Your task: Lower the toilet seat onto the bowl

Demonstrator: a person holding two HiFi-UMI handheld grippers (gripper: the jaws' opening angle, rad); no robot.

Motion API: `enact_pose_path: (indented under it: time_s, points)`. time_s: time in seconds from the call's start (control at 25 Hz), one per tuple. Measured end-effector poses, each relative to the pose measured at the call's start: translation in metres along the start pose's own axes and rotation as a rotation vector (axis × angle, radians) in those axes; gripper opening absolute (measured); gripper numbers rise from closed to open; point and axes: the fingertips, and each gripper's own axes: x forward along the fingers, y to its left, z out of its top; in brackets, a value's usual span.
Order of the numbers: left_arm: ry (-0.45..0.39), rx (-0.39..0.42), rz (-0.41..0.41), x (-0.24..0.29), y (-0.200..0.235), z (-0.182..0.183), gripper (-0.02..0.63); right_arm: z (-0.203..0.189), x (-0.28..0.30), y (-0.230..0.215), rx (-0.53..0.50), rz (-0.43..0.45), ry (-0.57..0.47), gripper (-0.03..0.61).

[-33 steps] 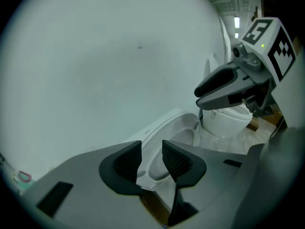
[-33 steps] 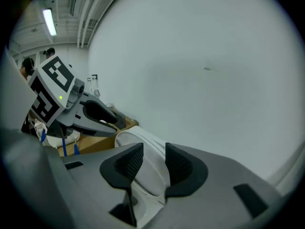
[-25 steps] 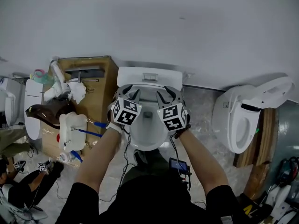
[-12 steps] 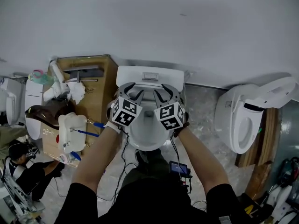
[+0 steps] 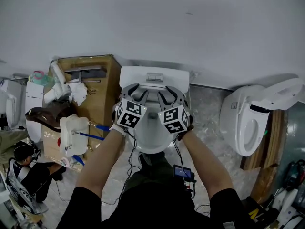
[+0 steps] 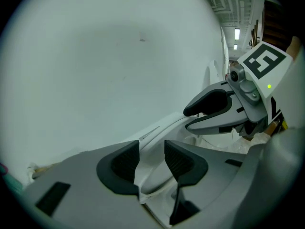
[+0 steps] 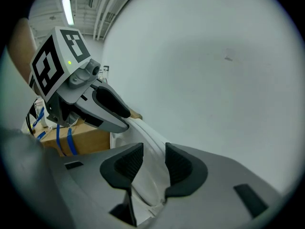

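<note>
A white toilet stands against the wall, its tank (image 5: 152, 77) at the back and its bowl (image 5: 151, 144) showing below my hands. Both grippers hover over it, pointing towards the tank. The left gripper (image 5: 138, 94) (image 6: 151, 162) has just been opening its jaws. The seat's white rim (image 6: 155, 173) runs between its pads with none of them pressing on it. The right gripper (image 5: 167, 95) (image 7: 154, 162) is open too, astride the same rim (image 7: 152, 175). The cubes hide how the seat lies on the bowl.
A cardboard box (image 5: 102, 97) with white fittings (image 5: 74, 132) and blue hoses stands left of the toilet. A second toilet (image 5: 248, 123) with its lid raised is at the right. A person (image 5: 24, 168) crouches at lower left. Cables and a small device (image 5: 182, 171) lie on the floor.
The left gripper's fingers stand a little wider apart than a second ago. Both hands have stayed in place over the toilet. The person at lower left has shifted.
</note>
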Motion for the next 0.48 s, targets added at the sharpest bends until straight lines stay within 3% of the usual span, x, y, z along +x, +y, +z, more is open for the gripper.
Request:
enact_pose_path:
  time_s: [0.48]
  points:
    - [-0.031, -0.04, -0.007, -0.018, -0.01, -0.011, 0.17, -0.004, -0.013, 0.016, 0.013, 0.005, 0.019, 0.161]
